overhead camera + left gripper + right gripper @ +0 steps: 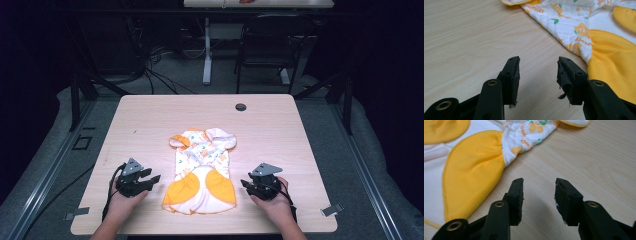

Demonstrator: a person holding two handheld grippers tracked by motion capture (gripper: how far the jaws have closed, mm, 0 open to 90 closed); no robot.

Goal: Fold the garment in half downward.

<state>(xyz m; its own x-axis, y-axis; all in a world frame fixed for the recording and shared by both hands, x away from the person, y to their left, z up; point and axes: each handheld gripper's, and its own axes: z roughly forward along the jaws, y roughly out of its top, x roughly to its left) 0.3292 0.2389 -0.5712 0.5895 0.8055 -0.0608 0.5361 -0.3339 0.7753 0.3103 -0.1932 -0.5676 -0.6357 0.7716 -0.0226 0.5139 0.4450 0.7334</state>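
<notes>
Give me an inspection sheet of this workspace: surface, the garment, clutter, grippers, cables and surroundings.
Surface: light wooden table, round grommet hole near its far edge.
Job's things: small garment, white printed with orange panels, lying flat at the middle, between the two grippers.
Clutter: nothing seen on the table.
Grippers: left gripper and right gripper both open, nothing between the jaws, each beside the garment and apart from it.
Cables: one black cable trails from the left gripper along the hand; loose cables on the floor beyond the table.
Surroundings: dark room, grey floor, a black chair and a white desk leg behind.
</notes>
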